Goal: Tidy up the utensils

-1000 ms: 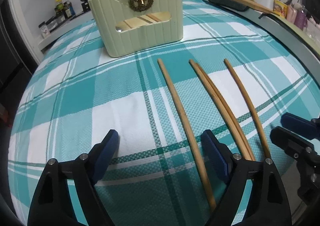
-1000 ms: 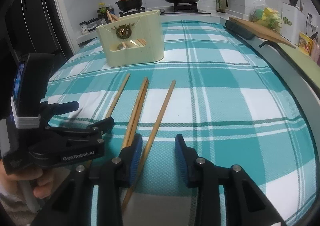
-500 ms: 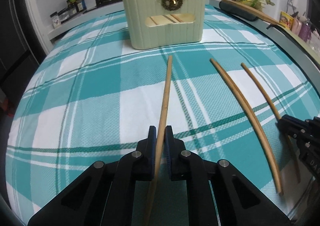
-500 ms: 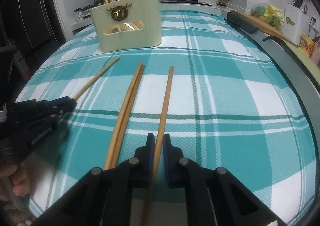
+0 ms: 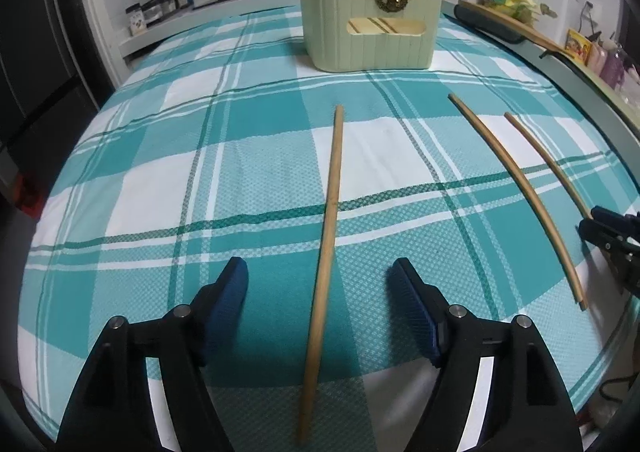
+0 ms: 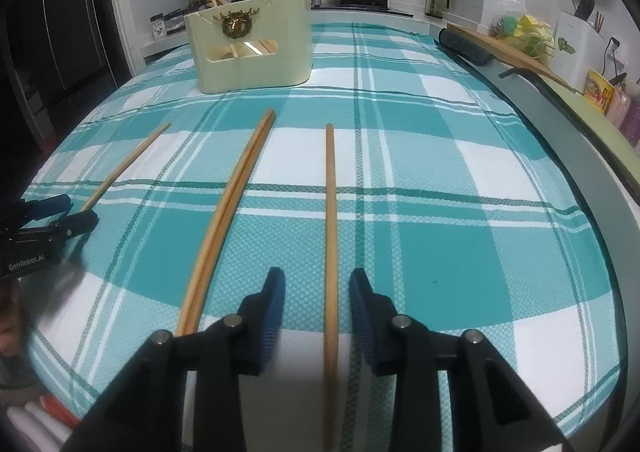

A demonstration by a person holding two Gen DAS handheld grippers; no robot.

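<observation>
Fingers of both grippers are held apart, grasping nothing: one chopstick point(image 5: 329, 236) is straddled lengthwise by the left gripper point(image 5: 318, 316), another chopstick point(image 6: 330, 252) by the right gripper point(image 6: 318, 312), both pointed toward the cream utensil holder point(image 5: 372, 28) on the table point(image 5: 160, 180).

Two black plastic grippers, matching in build. On the left gripper point(image 5: 318, 284): two broad, matte black arms tapering forward into fingers, each tipped with a dark blue ribbed pad point(image 5: 230, 286); a pair of round silver screws on each arm, near the base of the pad. Same on the right gripper point(image 6: 317, 292): black arms, blue ridged pads point(image 6: 274, 302), silver screw heads catching the light. From the right wrist camera, the side of the left gripper at the picture's left edge: black body, slim blue-faced fingertips, white "GenRobot.AI" lettering. Below it, a blurred patch of bare skin point(image 6: 10, 326) of the hand.
</observation>
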